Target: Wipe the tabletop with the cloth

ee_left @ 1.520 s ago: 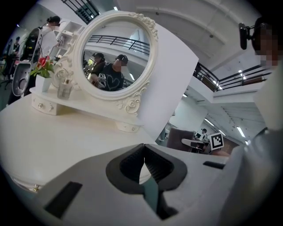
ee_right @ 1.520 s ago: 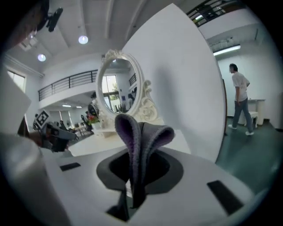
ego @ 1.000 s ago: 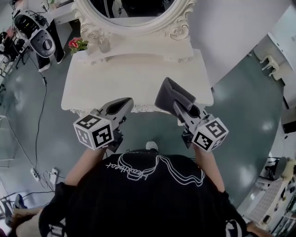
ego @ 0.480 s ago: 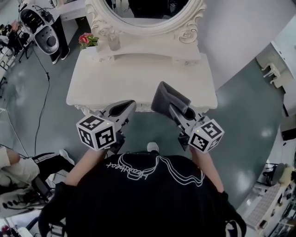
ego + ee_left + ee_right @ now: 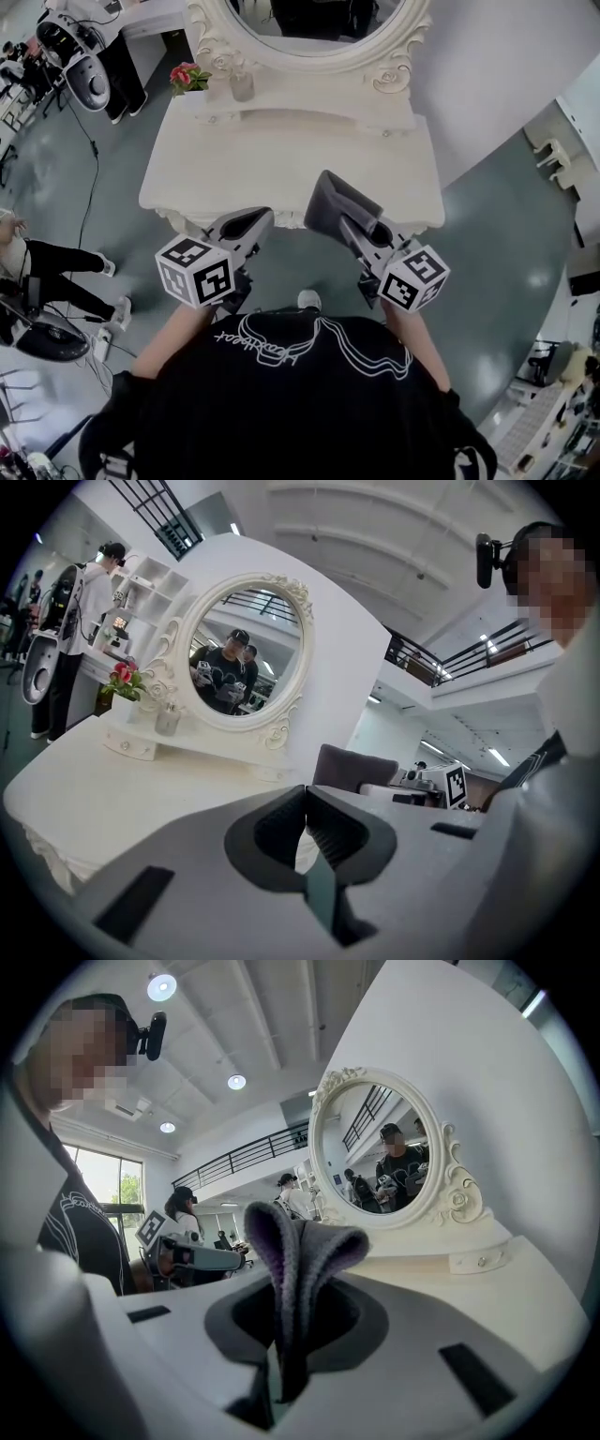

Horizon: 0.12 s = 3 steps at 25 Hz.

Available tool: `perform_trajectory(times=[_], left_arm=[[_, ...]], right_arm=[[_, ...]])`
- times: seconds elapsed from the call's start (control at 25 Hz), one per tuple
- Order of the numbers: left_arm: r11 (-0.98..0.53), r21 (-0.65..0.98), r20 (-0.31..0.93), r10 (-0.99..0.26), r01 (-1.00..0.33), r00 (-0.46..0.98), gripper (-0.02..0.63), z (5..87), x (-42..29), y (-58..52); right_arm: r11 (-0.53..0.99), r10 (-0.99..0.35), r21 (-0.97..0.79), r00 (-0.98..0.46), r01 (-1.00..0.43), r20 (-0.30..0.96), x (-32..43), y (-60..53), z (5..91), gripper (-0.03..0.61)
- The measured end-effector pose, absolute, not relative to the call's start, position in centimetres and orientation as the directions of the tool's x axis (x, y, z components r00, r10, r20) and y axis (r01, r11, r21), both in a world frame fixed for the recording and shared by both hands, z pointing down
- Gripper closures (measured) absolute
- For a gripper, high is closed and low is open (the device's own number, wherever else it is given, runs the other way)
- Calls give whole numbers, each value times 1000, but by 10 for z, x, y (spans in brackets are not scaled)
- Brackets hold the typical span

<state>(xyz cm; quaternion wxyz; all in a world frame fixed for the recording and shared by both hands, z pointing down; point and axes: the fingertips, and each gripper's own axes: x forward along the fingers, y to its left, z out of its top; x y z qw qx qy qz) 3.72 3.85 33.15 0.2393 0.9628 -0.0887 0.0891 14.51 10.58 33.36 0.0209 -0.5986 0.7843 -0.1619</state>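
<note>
Cloth [image 5: 333, 202] slightly leftward, over tabletop [image 5: 281, 159] edge

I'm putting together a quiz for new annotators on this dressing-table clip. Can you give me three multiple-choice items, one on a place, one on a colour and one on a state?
1. Where on the tabletop do the flowers stand?
A. At the front right edge
B. In the middle
C. At the far left corner, beside the mirror

2. What colour is the cloth in the right gripper?
A. White
B. Grey
C. Red

3. How is the left gripper?
A. Shut, with nothing between its jaws
B. Shut on the cloth
C. Wide open

Answers:
1 C: the head view shows the flowers at the back left, next to the mirror's frame.
2 B: the fold that rises from the right jaws is grey.
3 A: the left gripper view shows its jaws together and empty.
</note>
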Motion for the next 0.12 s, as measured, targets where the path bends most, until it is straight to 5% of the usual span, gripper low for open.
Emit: perform_trajectory(times=[0.12], left_arm=[[-869,445,210,-134,-216,969,609,330,36,38]], right_arm=[[232,-944,-276,-285,-933,166,144,105,334,528]])
